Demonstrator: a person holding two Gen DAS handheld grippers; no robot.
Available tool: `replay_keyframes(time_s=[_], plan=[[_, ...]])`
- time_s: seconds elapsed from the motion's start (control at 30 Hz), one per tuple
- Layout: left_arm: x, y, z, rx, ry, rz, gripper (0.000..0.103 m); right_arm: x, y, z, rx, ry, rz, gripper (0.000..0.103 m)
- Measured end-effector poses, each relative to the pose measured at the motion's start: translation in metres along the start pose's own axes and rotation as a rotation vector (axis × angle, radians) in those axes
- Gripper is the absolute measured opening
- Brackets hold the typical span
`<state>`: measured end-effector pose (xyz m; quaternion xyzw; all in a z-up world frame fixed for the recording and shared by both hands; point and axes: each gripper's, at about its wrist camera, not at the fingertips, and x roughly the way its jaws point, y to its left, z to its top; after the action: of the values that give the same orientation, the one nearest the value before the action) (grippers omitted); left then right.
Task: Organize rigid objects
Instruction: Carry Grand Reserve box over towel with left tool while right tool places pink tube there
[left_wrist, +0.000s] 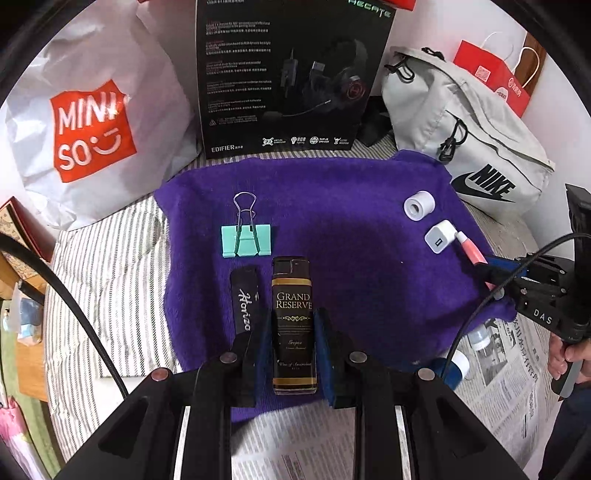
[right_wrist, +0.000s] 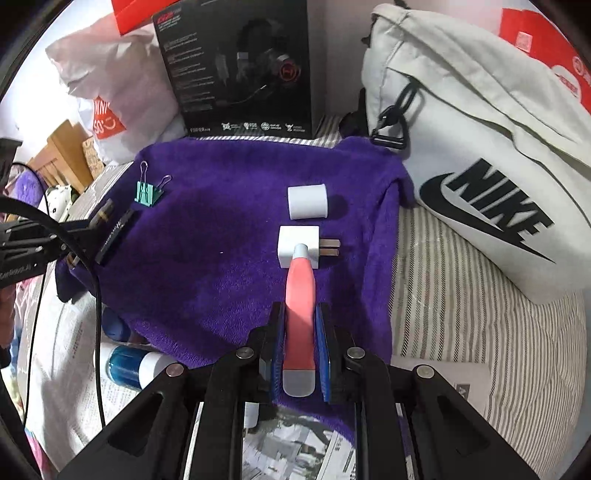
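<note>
- Left gripper (left_wrist: 293, 332): jaws closed on a black-and-gold lighter (left_wrist: 294, 325) labelled "Grand Reserve". Its long axis runs near to far, in line with the fingers, cap end far.
- Right gripper (right_wrist: 300, 332): jaws closed on a pink tube (right_wrist: 301, 314) with grey ends. Long axis likewise in line with the fingers; its far tip overlaps the white USB charger (right_wrist: 298, 245) in view, contact not determinable.
- Both held items are over the purple towel (left_wrist: 351, 277), which lies on a striped cover.
- Just left of the lighter: a black strip (left_wrist: 244, 299) with white script, lying near to far.
- Beyond the lighter: a mint binder clip (left_wrist: 245, 238), handles pointing far. In my judgement the left hand is nearer this group, so the lighter belongs there.
- Right side: the charger, prongs pointing right, then a white spool (right_wrist: 307, 202) just beyond it. The right hand is nearer these.
- Far edge: headset box (left_wrist: 291, 74), grey Nike bag (left_wrist: 472, 136).
</note>
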<state>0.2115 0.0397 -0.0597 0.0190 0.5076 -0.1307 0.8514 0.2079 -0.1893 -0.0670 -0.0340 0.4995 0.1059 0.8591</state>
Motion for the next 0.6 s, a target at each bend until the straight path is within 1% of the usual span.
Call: replay_keyframes(time_s=[0.2,0.33,0.43,0.6], plan=[[0.016,0.000,0.006,-0.002,0.017,-0.014,0.022,0.014,0.003,0.004,-0.038,0.031,0.017,0.016],[0.023,-0.001,0.009,0.003,0.026,-0.015,0.022,0.019,0.002,0.005,-0.041,0.032,0.030,0.016],[0.027,-0.003,0.010,0.010,0.029,-0.017,0.022,0.016,-0.001,0.005,-0.040,0.036,0.005,0.016],[0.031,-0.004,0.010,0.012,0.034,-0.024,0.022,0.011,-0.013,0.000,0.031,0.039,-0.005,0.016]])
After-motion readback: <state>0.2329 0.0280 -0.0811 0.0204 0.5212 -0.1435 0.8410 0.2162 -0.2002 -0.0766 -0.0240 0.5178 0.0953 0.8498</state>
